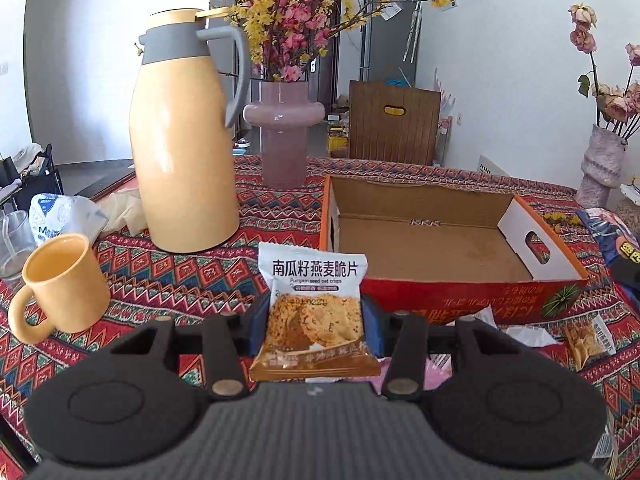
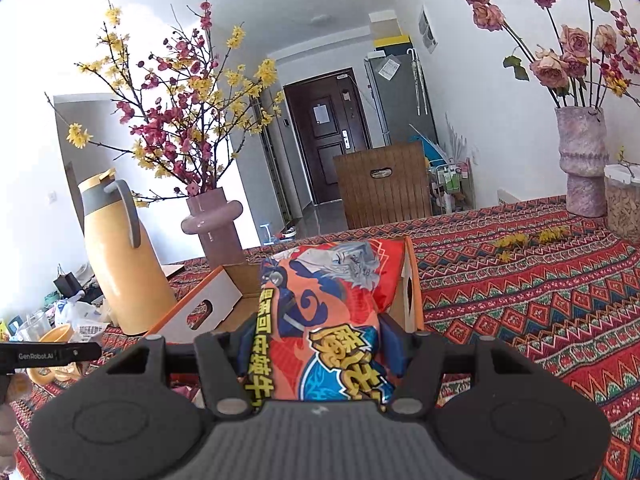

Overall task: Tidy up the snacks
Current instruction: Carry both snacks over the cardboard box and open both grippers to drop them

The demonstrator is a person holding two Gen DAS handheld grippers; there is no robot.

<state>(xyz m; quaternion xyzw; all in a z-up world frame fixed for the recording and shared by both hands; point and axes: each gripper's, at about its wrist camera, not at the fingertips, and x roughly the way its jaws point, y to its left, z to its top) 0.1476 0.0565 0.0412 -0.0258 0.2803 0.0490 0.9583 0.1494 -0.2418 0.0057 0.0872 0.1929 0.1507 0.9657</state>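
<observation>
On the worktop (image 1: 208, 280), covered in a red patterned cloth, the largest task item is the open cardboard tray box (image 1: 440, 248), orange-red outside, plain brown inside, apparently empty, with a white handle panel at its right end. Left of it stand a tall yellow thermos jug (image 1: 184, 152) and a pink vase (image 1: 284, 136); a yellow mug (image 1: 64, 284) sits nearer the camera at left. Step in hand, judged: both snacks are gripped and lifted, transport toward the box; deposit not yet done. Right tongs (image 2: 316, 344) pinch the large orange snack bag (image 2: 332, 312), which stands upright between the blue pads and hides most of the box interior in the right wrist view; the box end wall (image 2: 208, 300) shows just beyond. Left tongs (image 1: 316, 328) pinch the small pumpkin seed oat crisps packet (image 1: 316, 304), held upright, clear of the cloth, near the box's front wall. Next move, judged: carry each item over the near wall, lower inside, then release. Edges: the front wall and handle panels must be cleared; the jug is close on the left side. Open room: box floor wide and free; cloth to the right of the box bare. One loose small packet (image 1: 588, 340) lies on the cloth in front of the box, at its right.
</observation>
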